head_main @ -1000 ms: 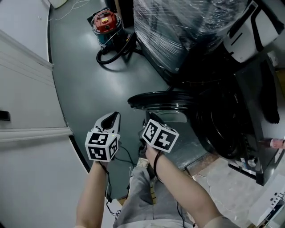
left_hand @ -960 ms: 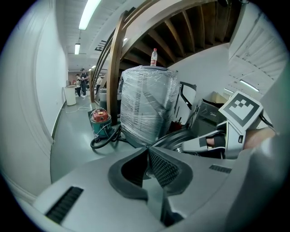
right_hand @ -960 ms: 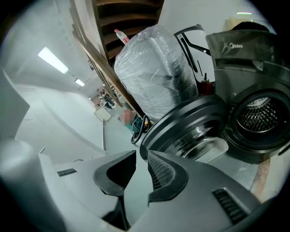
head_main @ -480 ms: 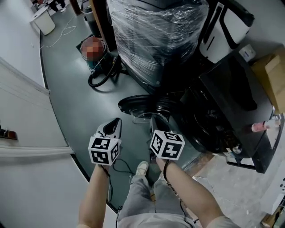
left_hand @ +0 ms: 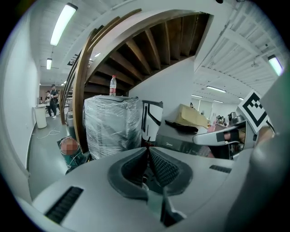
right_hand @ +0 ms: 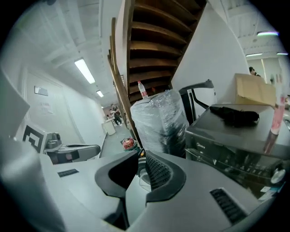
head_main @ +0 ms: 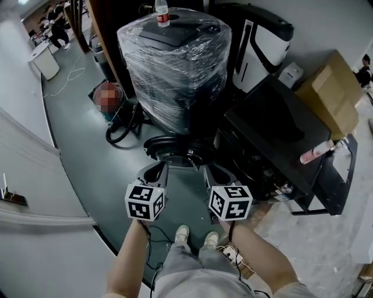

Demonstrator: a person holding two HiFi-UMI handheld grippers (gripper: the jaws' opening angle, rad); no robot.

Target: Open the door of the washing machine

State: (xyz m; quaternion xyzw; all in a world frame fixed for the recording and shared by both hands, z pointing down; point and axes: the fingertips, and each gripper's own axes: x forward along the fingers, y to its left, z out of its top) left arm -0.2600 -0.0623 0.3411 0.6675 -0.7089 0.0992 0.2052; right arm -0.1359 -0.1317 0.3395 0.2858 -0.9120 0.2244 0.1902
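A tall appliance wrapped in clear film is standing just behind the washing machine's open door, with a bottle standing upright on its top. A vacuum cleaner and its black hose are sitting on the floor to the left of the wrapped appliance. A white and black appliance is standing behind the washing machine, and a cardboard box is sitting at the machine's far side. Nothing is standing between the grippers and the door.

The box is closed. The machine's drum opening is showing only as a dark hollow, and its contents cannot be made out. A pink bottle is lying on the machine's top near its right edge, and a black crumpled thing is lying further in.

The black washing machine is standing right of centre in the head view, its front facing the lower left. The round door is swung fully out to the left, showing nearly edge-on, its long axis running left to right.

The left hand-held gripper is hovering just in front of the door with its jaws together and empty. The right hand-held gripper is hovering beside it; its jaws have just been closing and are standing a narrow gap apart with nothing between them.
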